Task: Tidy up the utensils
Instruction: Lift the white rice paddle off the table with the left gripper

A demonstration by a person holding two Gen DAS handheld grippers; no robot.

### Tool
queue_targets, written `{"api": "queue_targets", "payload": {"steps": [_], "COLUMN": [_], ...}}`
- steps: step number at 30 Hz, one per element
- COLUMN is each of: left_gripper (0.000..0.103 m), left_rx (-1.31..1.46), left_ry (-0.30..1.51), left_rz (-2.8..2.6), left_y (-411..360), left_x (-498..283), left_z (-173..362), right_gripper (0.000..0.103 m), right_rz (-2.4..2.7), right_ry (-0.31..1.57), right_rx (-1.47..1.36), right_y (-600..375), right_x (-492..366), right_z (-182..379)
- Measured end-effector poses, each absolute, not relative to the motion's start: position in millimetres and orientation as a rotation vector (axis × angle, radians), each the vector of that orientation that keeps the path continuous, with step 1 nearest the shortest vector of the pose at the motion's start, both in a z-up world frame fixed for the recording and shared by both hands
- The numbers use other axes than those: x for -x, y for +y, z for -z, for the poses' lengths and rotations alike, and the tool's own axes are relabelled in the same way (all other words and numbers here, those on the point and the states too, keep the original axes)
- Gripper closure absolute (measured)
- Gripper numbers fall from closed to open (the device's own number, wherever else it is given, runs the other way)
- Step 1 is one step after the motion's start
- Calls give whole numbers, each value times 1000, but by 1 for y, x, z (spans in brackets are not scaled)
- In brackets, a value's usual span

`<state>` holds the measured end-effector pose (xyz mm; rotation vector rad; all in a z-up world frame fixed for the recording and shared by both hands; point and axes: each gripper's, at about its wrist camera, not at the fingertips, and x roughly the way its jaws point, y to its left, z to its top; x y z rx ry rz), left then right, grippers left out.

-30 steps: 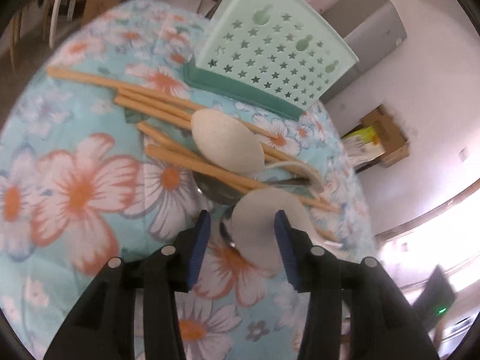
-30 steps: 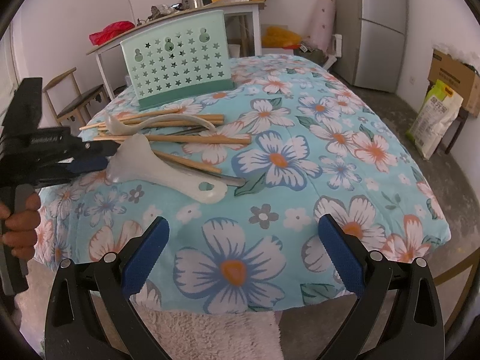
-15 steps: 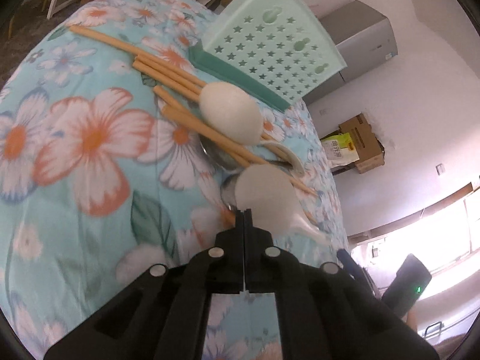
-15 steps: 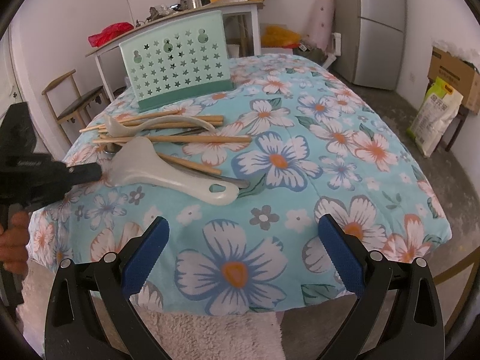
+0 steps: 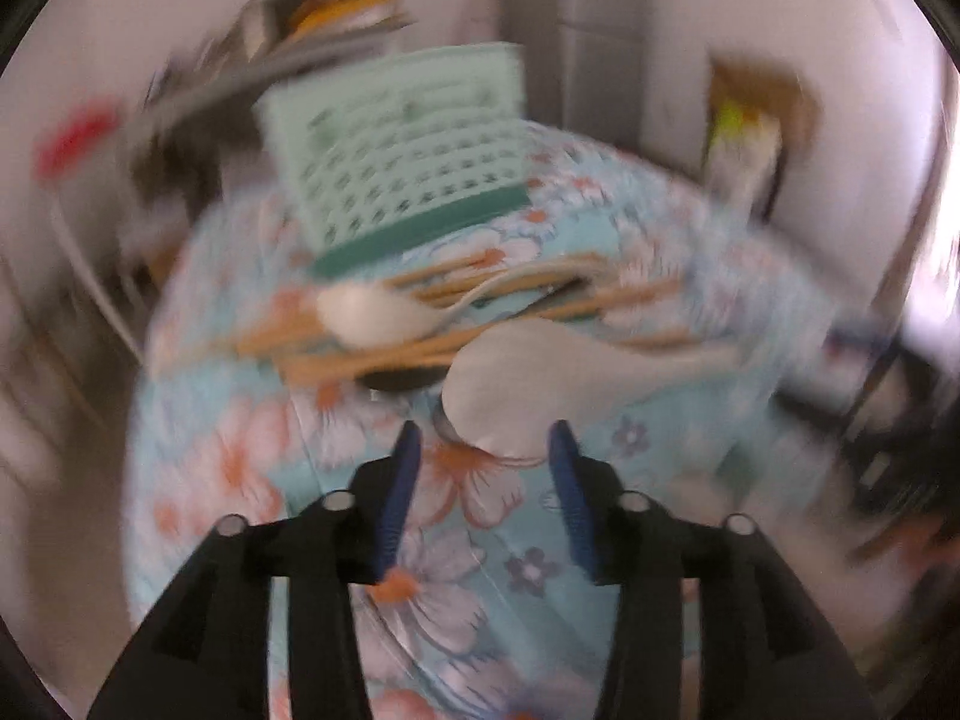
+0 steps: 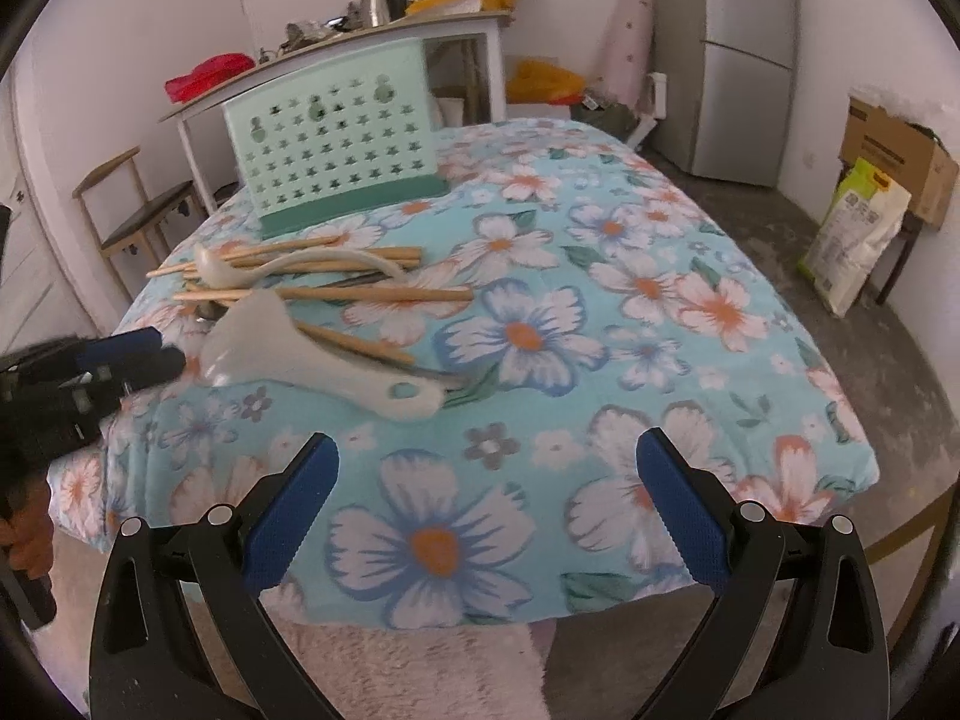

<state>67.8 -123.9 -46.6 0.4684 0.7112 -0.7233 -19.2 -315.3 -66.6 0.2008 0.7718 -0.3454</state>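
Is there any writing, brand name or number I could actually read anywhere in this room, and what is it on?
None can be read.
Green and white bag: printing, too small.
Cardboard box: dark marks, too small.
Fridge: top sticker, too small.
Left wrist view: all blurred.

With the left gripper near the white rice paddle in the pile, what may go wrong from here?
1. The rice paddle lies across chopsticks and a metal utensil; lifting it may drag them.
2. The left gripper, its jaws opening, sits at the paddle's broad blade, which may slip from the pads.
3. The pile is near the table edge, so knocked pieces may fall.
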Motion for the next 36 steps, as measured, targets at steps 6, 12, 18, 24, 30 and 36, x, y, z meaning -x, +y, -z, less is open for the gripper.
{"api": "queue_targets", "payload": {"steps": [6,12,18,24,30,36], "left_gripper": [42,39,47,62,77,84], "left_rx": [-970,-1080,-1151,-1226,-1242,-1121], "left_ry": [462,395,367,327,296,314], "left_rz": [711,788,834,880,884,891], "left_y": [-154,-152,-167,-168,-165,-161], "left_x": [-47,-51,-46,-34,-28,-31], "left_z": [78,79,83,88,82,64], "right_gripper": [8,8,8,8,8,8], "right_rz": [379,383,370,360,378,387], "right_ry": [774,786,790,781,750,708], "right_rx": [-215,-234,-227,-225,-215,-213], "right_y": [-327,-330,-324,-319,-321,-327], "right_x": [20,19,17,19,26,29], "right_z": [69,74,74,70,60,50]}}
